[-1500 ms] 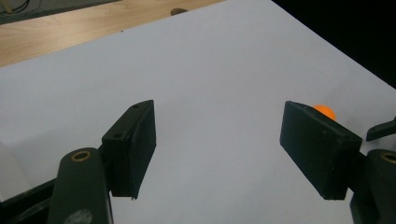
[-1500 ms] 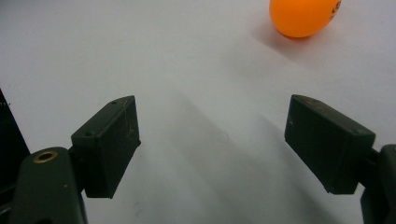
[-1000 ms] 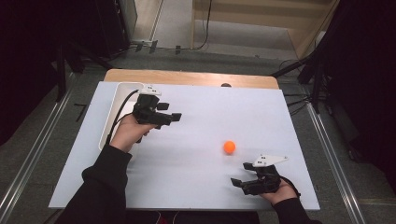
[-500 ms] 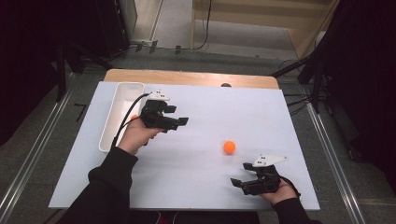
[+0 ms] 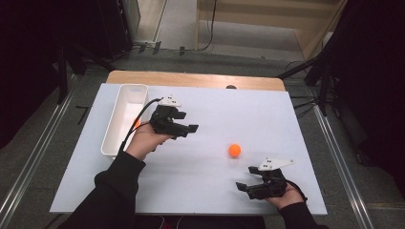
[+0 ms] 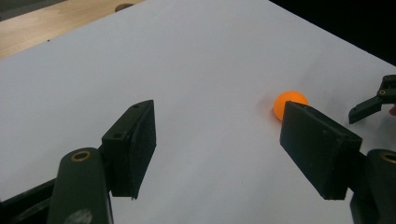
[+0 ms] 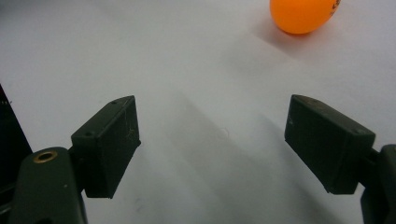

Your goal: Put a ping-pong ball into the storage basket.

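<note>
Since the earlier frames the left gripper (image 5: 184,128) had travelled away from the long white plastic tray (image 5: 125,102) and out over the white bench (image 5: 210,191), toward the small orange ball (image 5: 234,150); the right gripper (image 5: 244,187) and the ball had kept their places.

In the high view the orange ball lay on the bare bench between the two grippers, apart from both and nearer the right one. The left gripper's jaws pointed toward it from the tray side, the right gripper's from the near edge. In the left gripper view the ball (image 6: 290,104) sat beyond the jaw on that view's right side, its lower part hidden behind the jaw, not between the two jaws. In the right gripper view it (image 7: 302,14) lay well ahead of the jaws, toward that view's upper right.

The left gripper (image 6: 217,144) stood with its jaws parted, with only bench surface between them. The right gripper (image 7: 212,142) likewise had its jaws wide apart, holding nothing.

A small dark printed mark showed at the ball's edge in the right gripper view, too cropped to read. A second orange thing (image 5: 137,123) showed in the tray beside the left hand.
</note>
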A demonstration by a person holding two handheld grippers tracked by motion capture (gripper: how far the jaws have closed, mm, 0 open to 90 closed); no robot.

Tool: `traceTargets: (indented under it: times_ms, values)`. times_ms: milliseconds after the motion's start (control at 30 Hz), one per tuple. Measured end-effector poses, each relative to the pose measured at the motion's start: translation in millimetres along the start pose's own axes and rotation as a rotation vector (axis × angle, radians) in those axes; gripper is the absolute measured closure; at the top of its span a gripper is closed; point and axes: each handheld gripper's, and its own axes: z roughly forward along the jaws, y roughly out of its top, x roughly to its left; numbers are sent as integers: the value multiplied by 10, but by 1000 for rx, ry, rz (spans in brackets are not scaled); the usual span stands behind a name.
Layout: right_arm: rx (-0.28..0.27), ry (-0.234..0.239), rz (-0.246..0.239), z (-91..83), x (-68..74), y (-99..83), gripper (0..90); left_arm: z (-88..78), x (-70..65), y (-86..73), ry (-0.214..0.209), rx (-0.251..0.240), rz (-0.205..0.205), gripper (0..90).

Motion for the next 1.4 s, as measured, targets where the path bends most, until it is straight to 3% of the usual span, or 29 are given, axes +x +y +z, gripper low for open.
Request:
traceTargets:
  times_ms: [733, 867, 1233, 1400]
  values:
    - [-23, -8, 14, -26, 8, -12, 164, 212, -266, 106, -31, -25, 39, 273]
    - [-23, -9, 15, -30, 10, -23, 164, 264, -311, 119, -20, -17, 64, 273]
    - [-41, -17, 21, -64, -6, -55, 164, 404, -420, 146, -66, -29, 50, 273]
    - [-55, -6, -3, -63, -15, -36, 164, 452, -465, 144, -63, -38, 54, 273]
